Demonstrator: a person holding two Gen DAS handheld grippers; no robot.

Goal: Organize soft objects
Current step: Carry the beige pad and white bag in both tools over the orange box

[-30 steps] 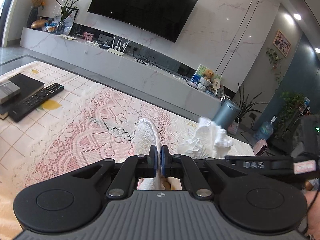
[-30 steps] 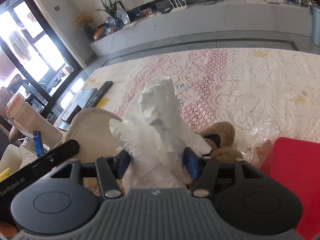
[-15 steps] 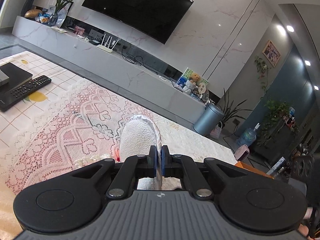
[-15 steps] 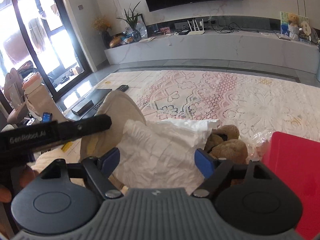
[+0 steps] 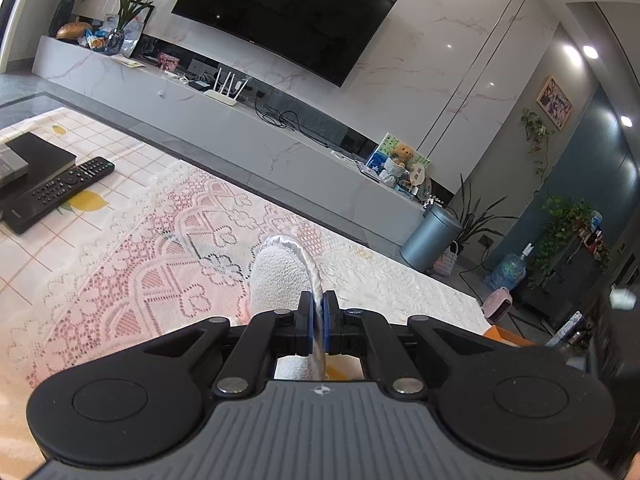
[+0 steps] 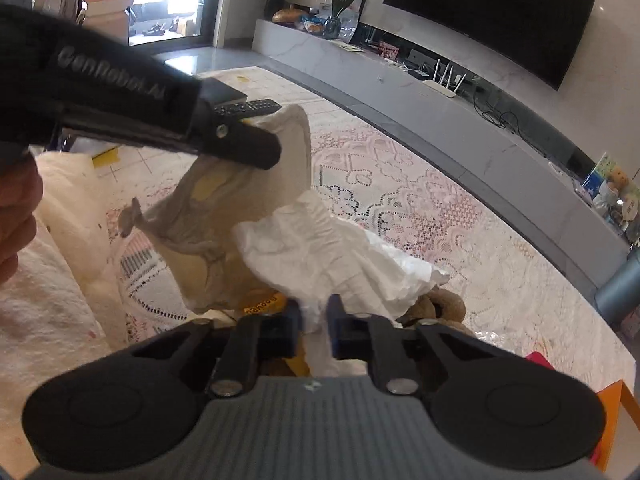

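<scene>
Left wrist view: the left gripper has its fingers pressed together on the satin edge of a white fleecy cloth, which arches up and forward over the lace-covered tabletop. A remote lies well apart at the far left.

Right wrist view: the right gripper is closing its fingers on the lower end of a crumpled white cloth, held raised over the tabletop. Just beside it hangs a beige pouch pinched by the left gripper. A brown plush lies under the white cloth.
</scene>
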